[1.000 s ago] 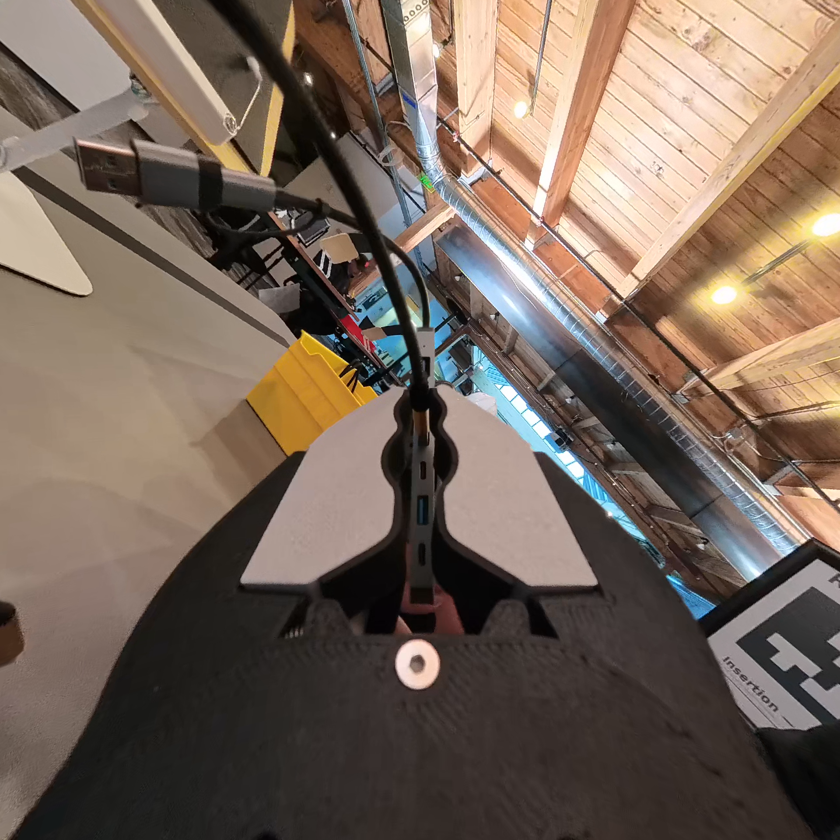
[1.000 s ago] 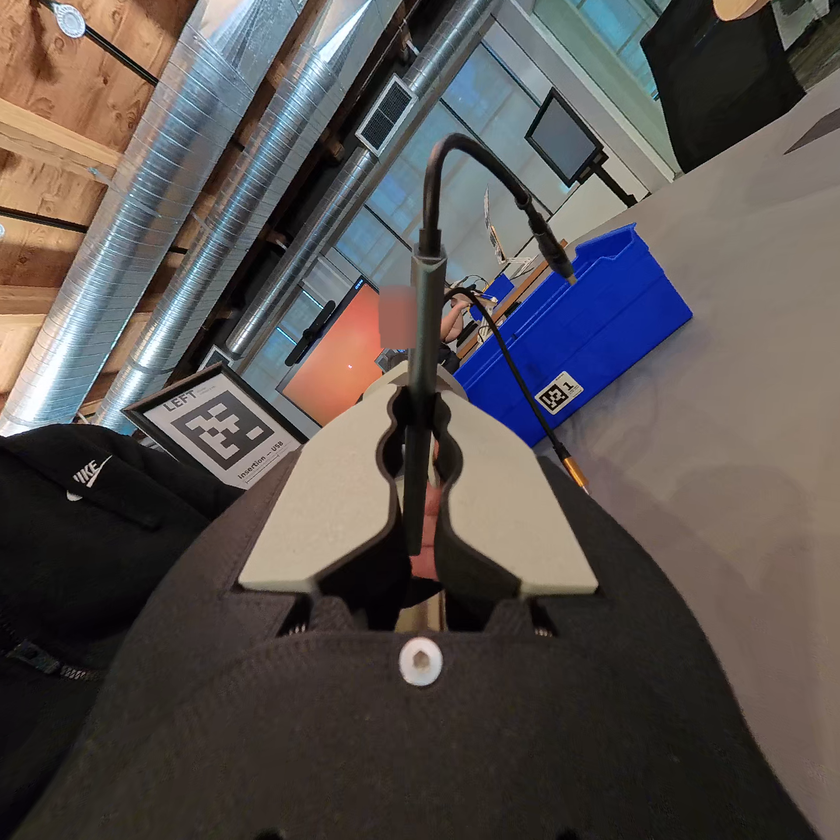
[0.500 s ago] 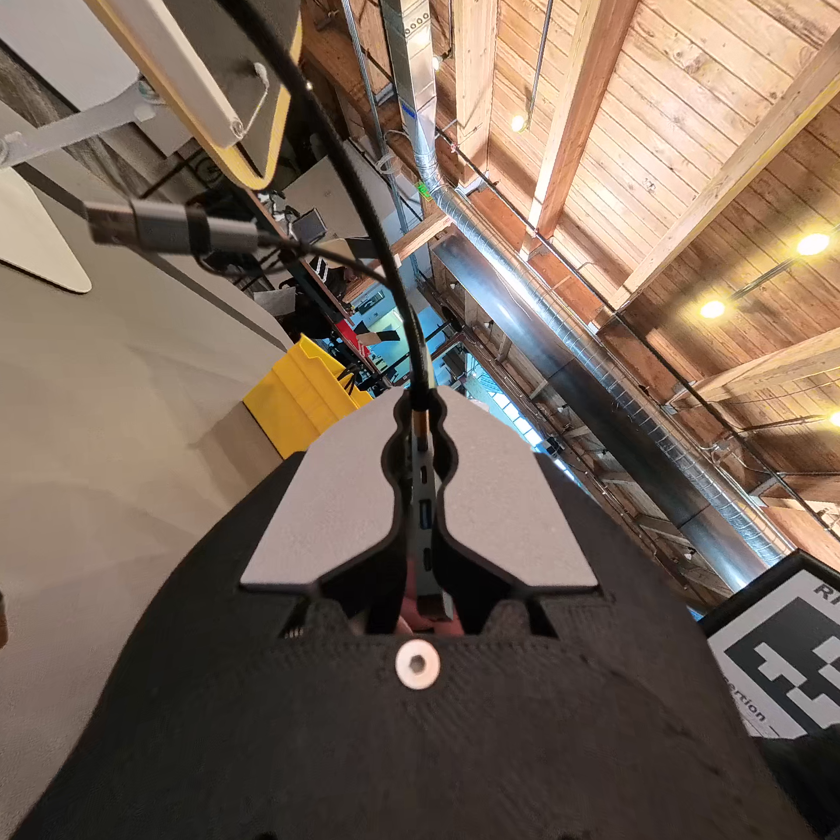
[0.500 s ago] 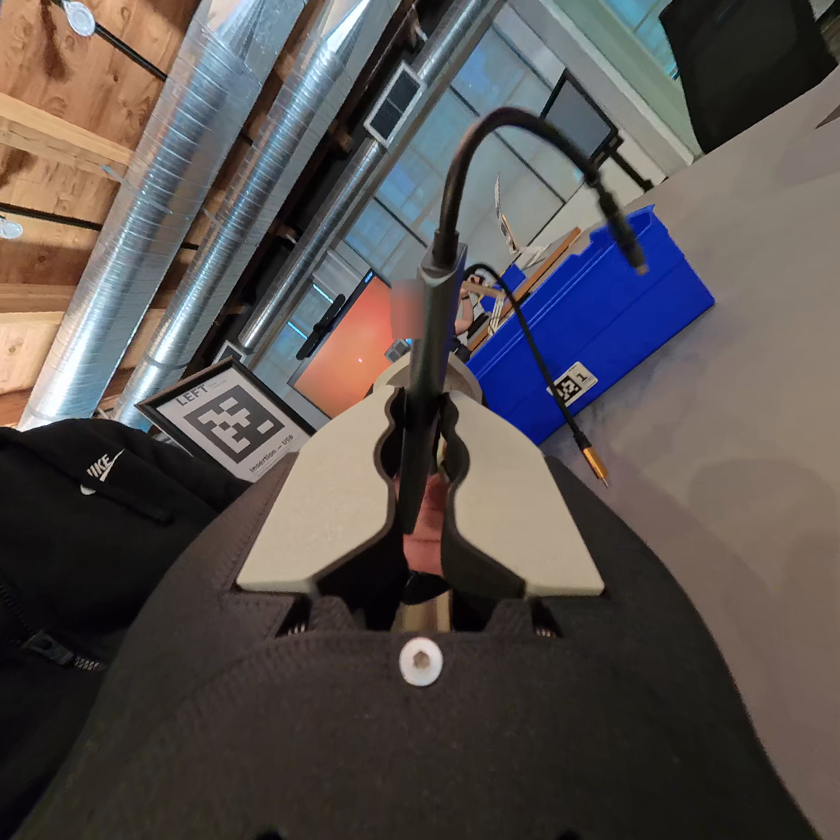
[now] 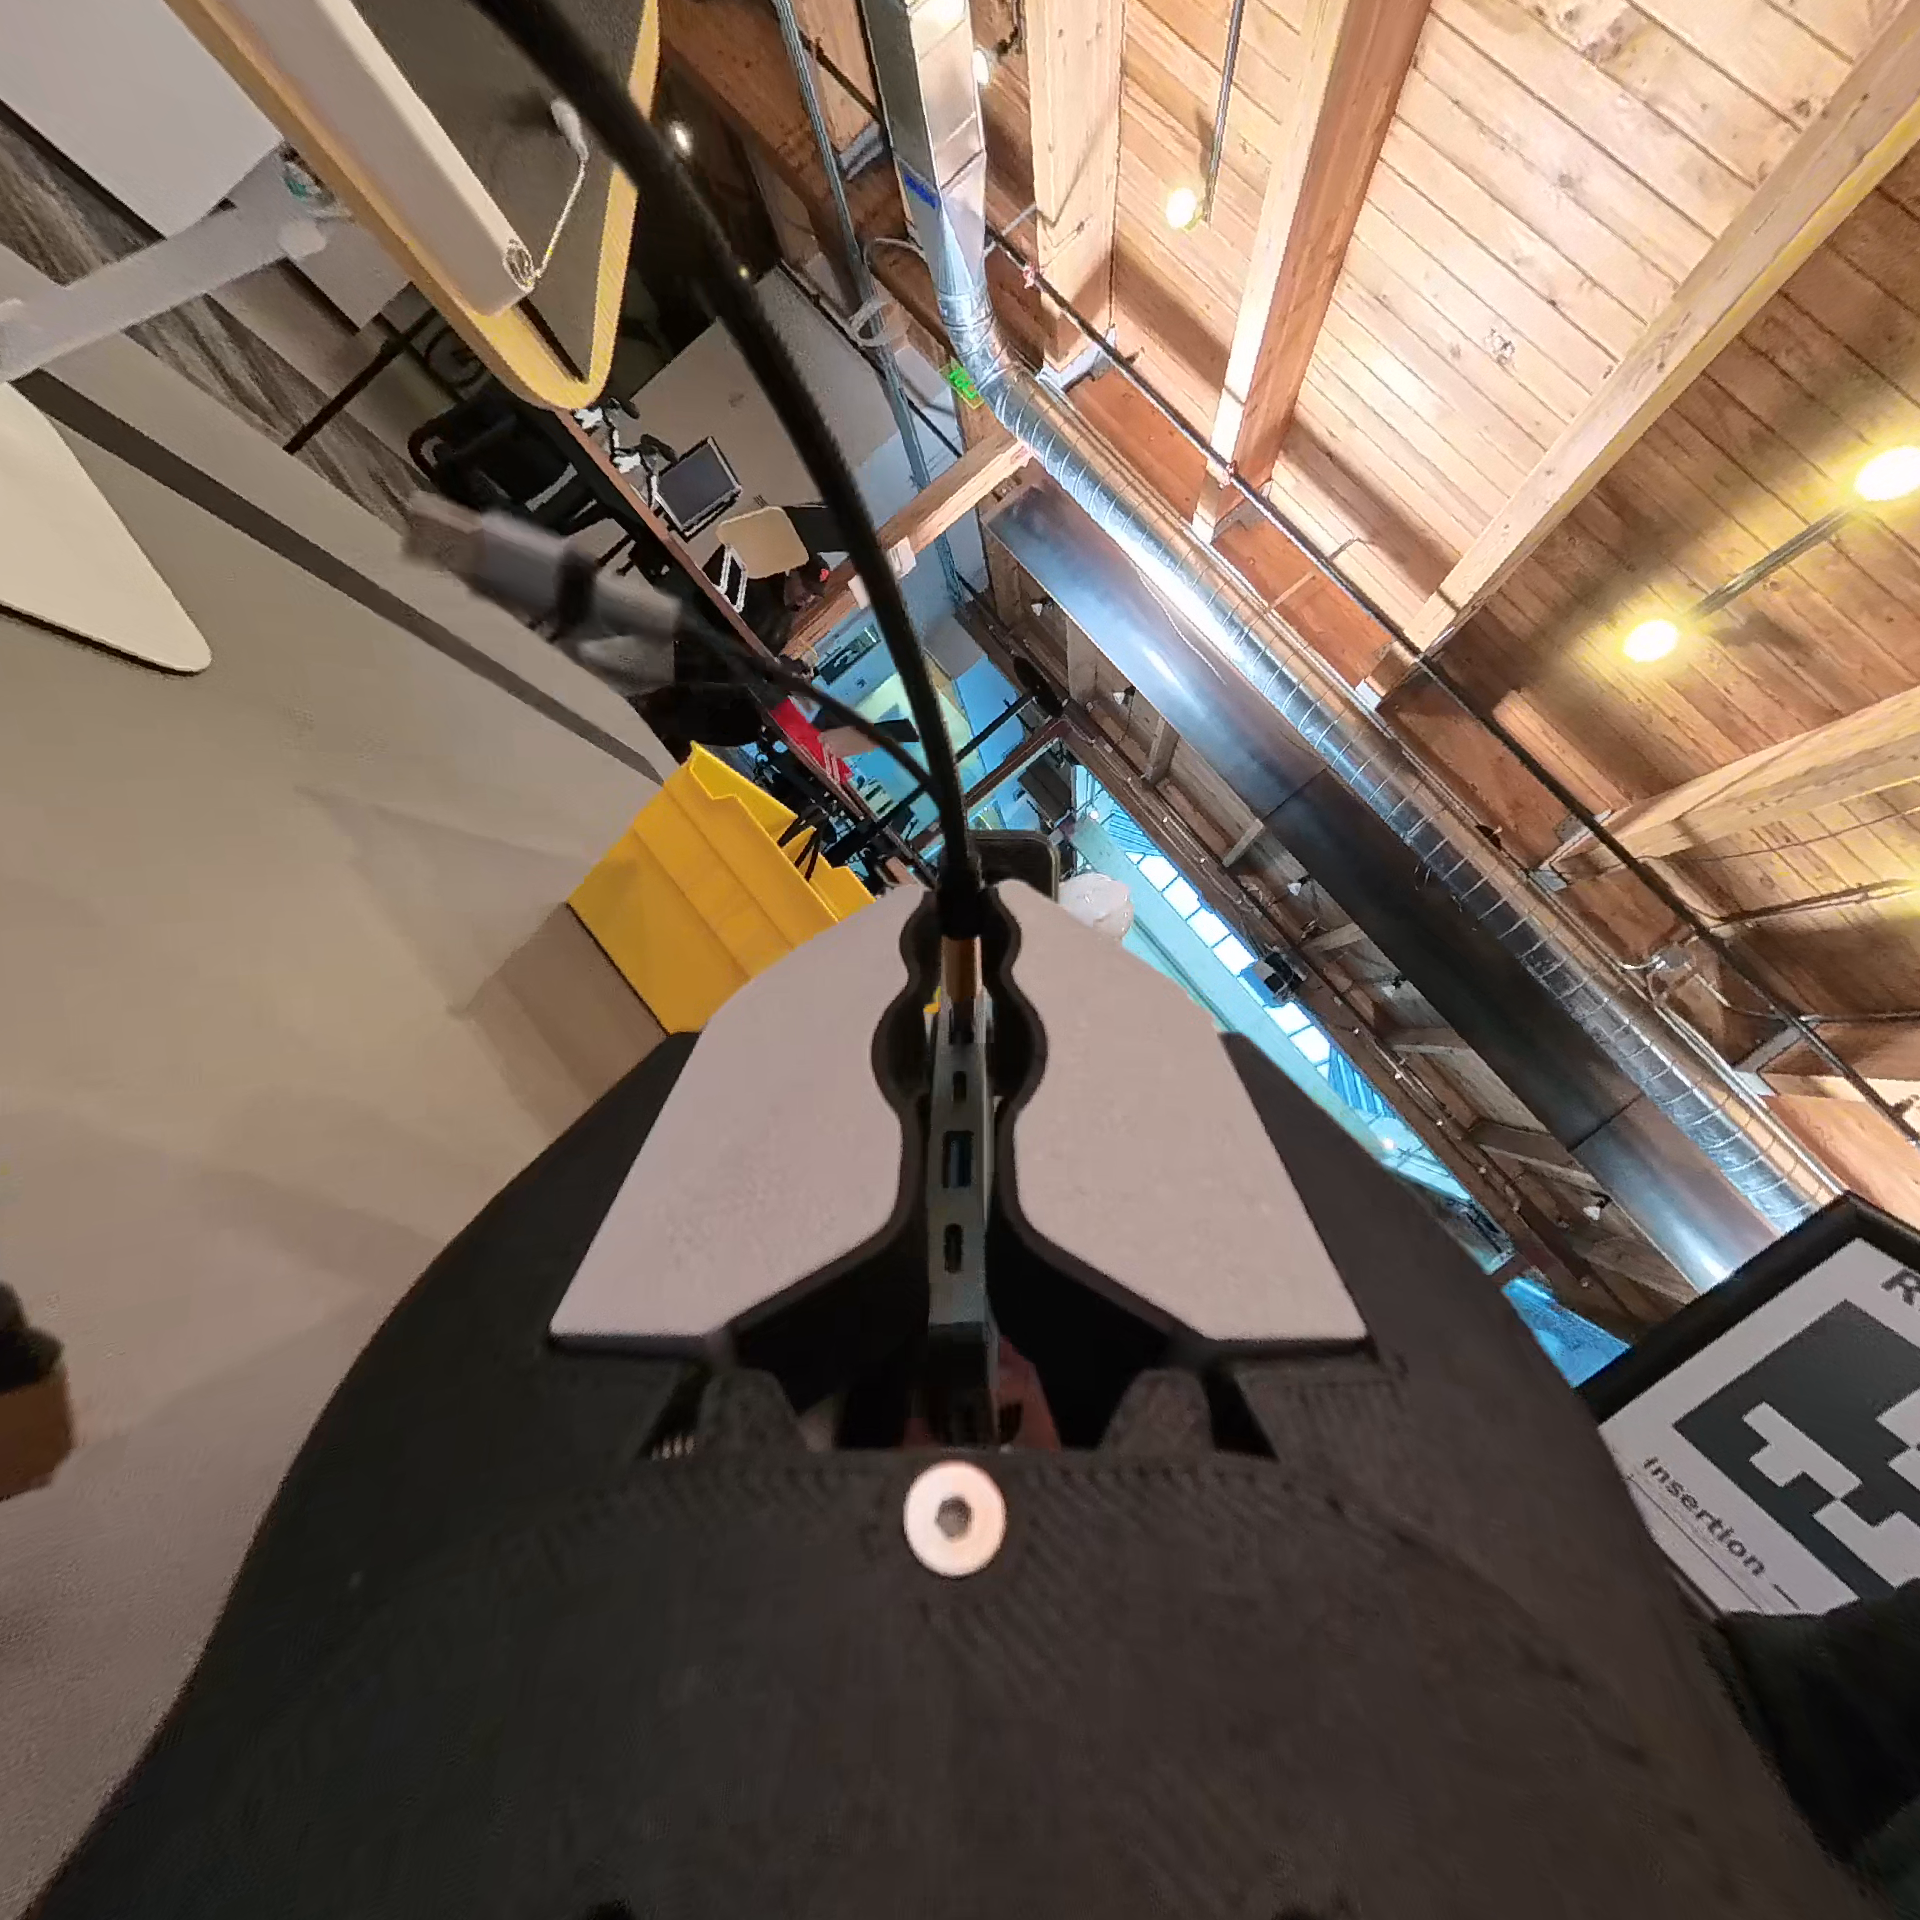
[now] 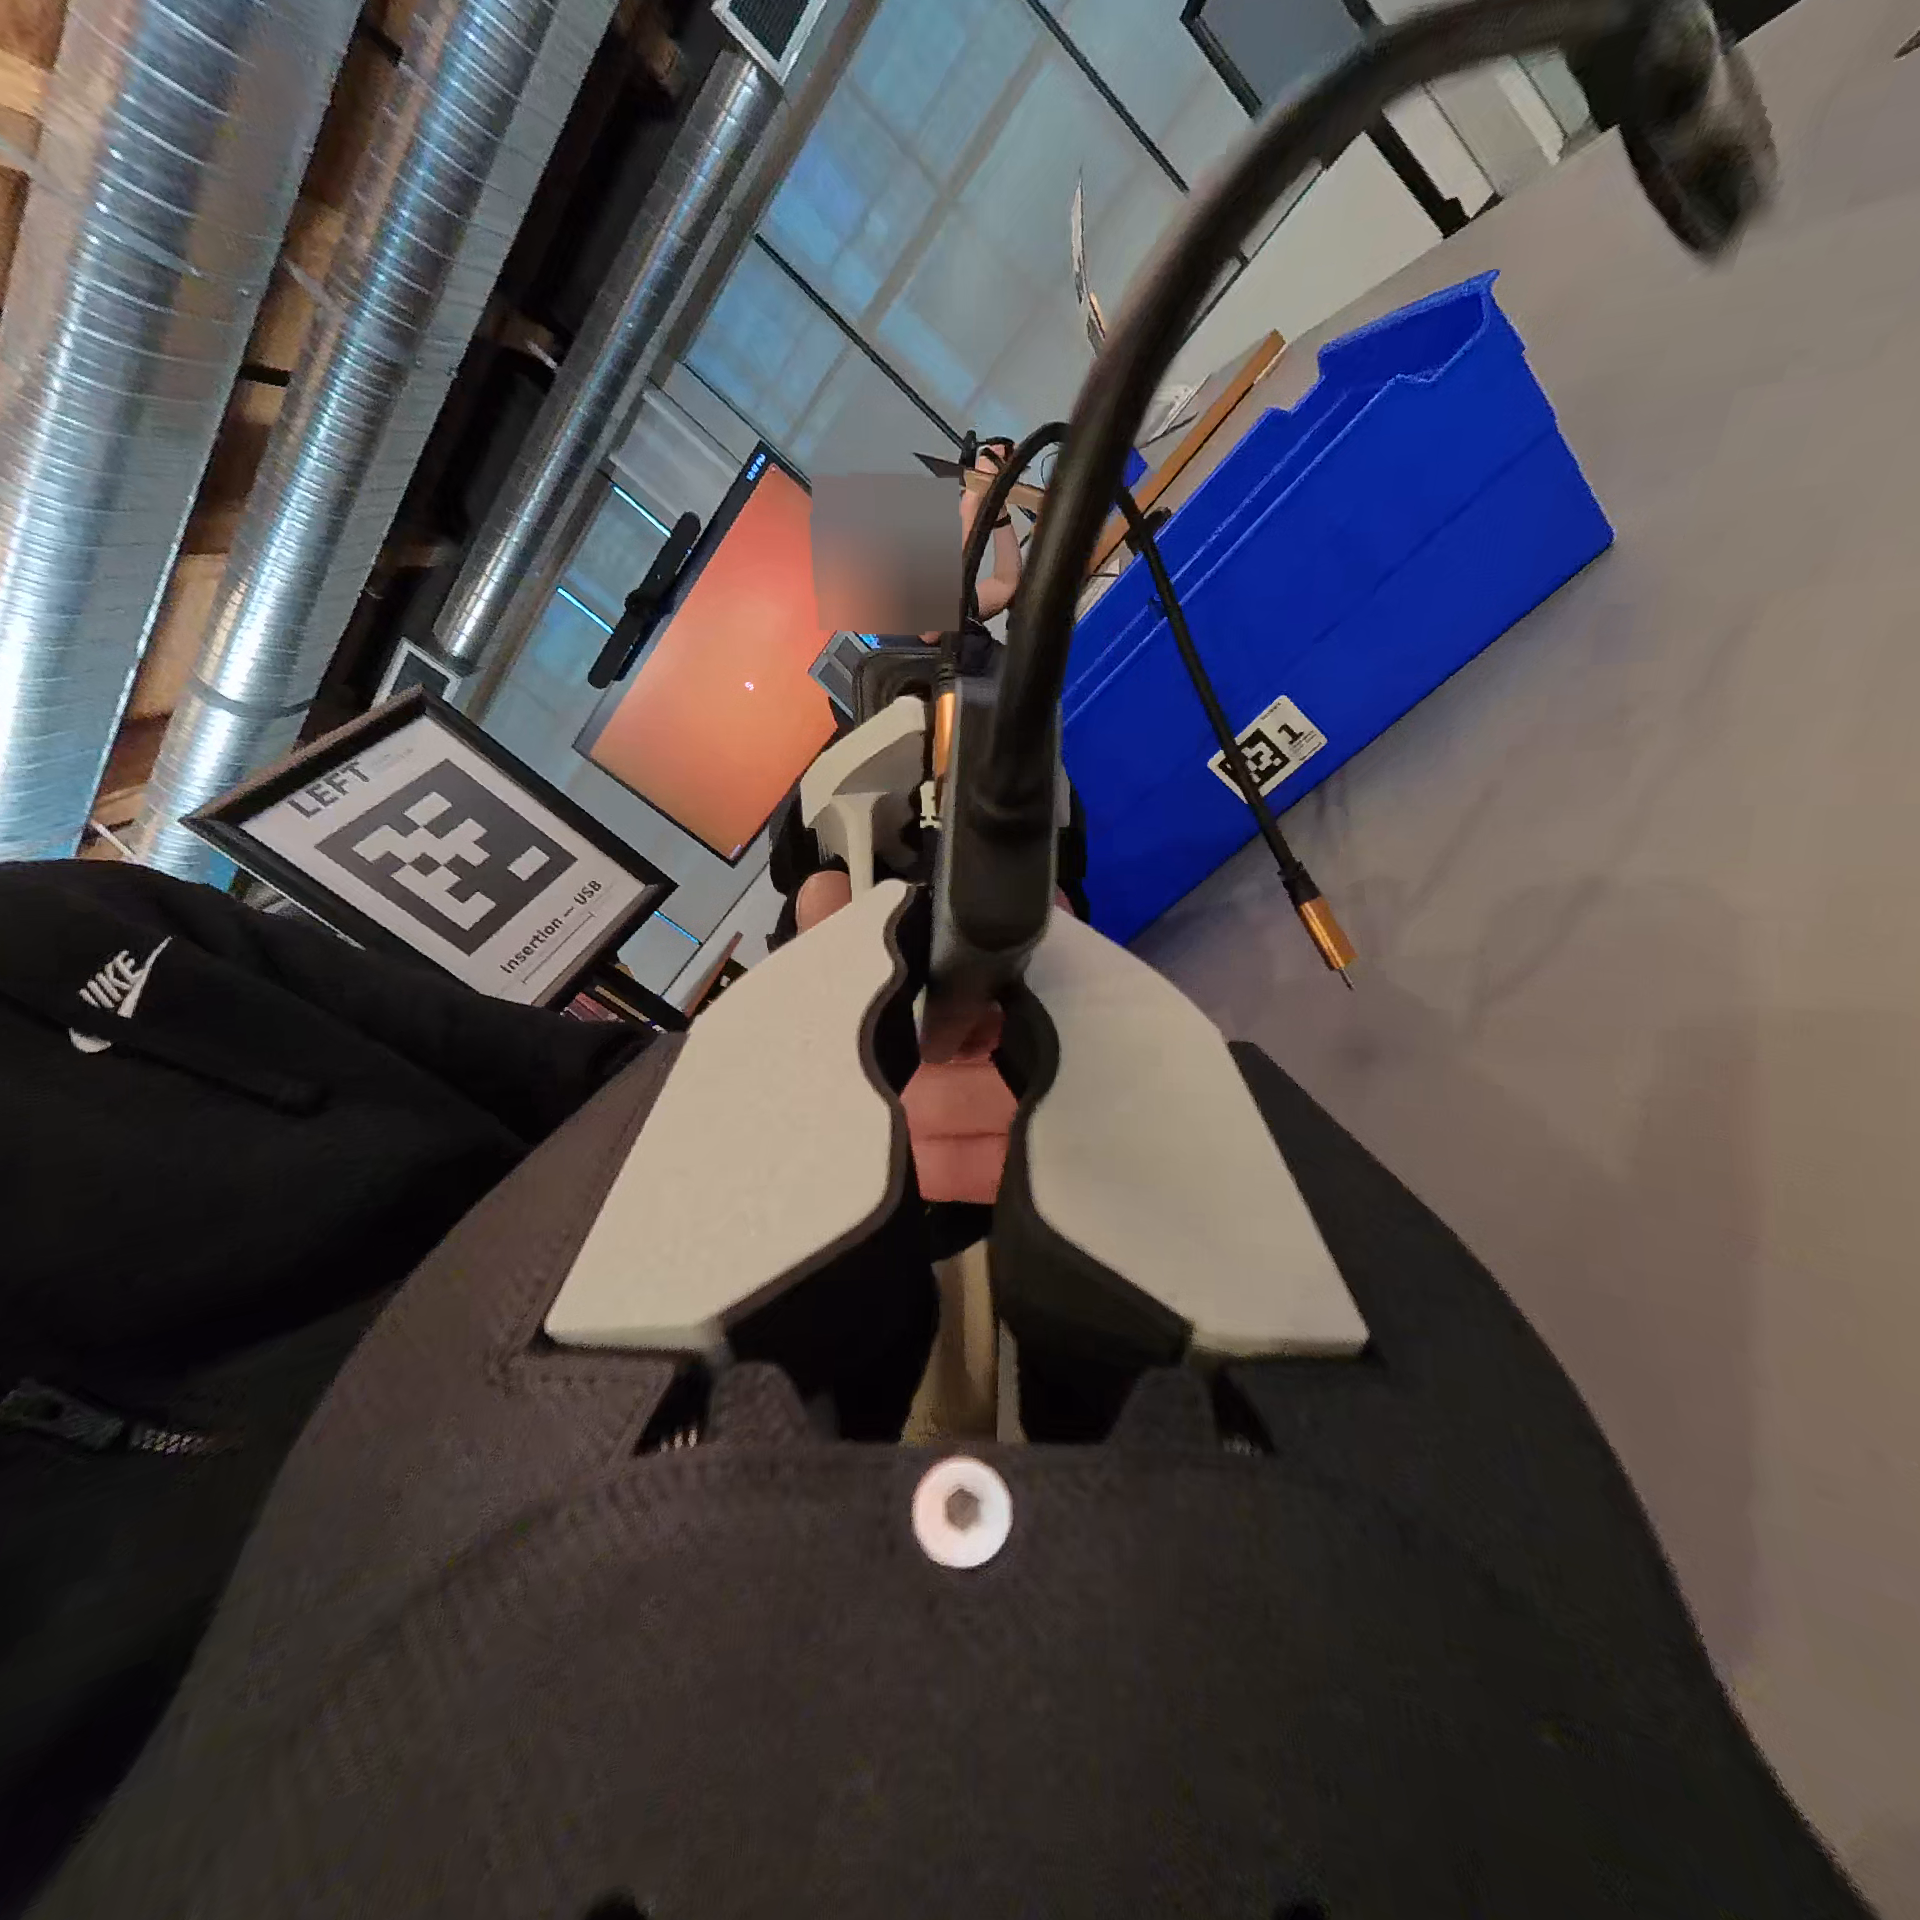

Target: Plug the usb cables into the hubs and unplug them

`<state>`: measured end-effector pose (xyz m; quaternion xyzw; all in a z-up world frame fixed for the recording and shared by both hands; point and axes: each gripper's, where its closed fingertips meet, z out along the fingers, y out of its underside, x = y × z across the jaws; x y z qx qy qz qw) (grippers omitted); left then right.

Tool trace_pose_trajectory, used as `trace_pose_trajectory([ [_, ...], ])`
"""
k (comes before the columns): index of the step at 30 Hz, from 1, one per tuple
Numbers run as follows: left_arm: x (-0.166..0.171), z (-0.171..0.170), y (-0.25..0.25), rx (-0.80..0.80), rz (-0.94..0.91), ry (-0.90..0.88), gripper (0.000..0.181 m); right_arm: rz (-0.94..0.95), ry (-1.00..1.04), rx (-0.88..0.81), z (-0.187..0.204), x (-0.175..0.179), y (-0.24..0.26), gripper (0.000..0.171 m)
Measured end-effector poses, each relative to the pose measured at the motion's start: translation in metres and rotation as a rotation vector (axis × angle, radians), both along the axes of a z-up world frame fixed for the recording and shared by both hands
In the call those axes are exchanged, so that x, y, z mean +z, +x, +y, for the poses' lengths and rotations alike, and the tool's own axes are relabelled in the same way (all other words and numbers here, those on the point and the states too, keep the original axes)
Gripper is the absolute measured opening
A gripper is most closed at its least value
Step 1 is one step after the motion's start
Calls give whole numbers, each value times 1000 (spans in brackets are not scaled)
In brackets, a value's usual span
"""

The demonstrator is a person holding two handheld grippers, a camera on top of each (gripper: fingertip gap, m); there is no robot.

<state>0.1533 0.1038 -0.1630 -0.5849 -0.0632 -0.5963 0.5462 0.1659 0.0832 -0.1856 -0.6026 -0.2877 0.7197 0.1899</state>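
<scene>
In the left wrist view my left gripper (image 5: 961, 925) is shut on a slim grey USB hub (image 5: 958, 1195), whose ports face the camera. A gold-collared plug (image 5: 961, 966) on a thin black cable (image 5: 831, 499) sits in the hub's far end at my fingertips. A grey USB-A plug (image 5: 499, 561) dangles, blurred, to the left. In the right wrist view my right gripper (image 6: 971, 966) is shut on the lower end of a second grey hub (image 6: 987, 810). Its thick black cable (image 6: 1143, 332) arcs up to a blurred plug (image 6: 1683, 135). The left gripper (image 6: 873, 790) is just behind it. A loose gold plug (image 6: 1320, 930) hangs by the table.
A yellow bin (image 5: 707, 904) stands on the grey table (image 5: 260, 987) ahead of the left gripper. A blue bin (image 6: 1351, 582) stands ahead of the right gripper. Framed marker cards (image 6: 436, 842) (image 5: 1766, 1434) stand nearby. A person's black jacket (image 6: 208, 1091) is at the left. My two grippers' fingertips are within a few centimetres of each other.
The right hub now sits only at my fingertips, closer to the left gripper. Its cable plug swung up and right. In the left view the grey USB-A plug swung right and farther off.
</scene>
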Motion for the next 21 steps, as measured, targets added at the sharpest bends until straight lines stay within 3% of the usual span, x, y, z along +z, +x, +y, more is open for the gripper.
trace_pose_trajectory([
  [5,-21,8,-9,-37,137,-88,7,-32,20,-31,8,-3,7,11],
  [10,-50,12,-16,-86,436,-202,7,-151,63,-52,13,-17,12,10],
  [13,-79,11,-18,-130,824,-228,7,-221,79,-70,17,-28,16,10],
  [15,-93,16,-29,-64,1065,-227,7,-252,78,-73,18,-33,17,10],
  [21,-124,17,-46,-78,1639,-216,8,-314,91,-75,18,-40,22,10],
])
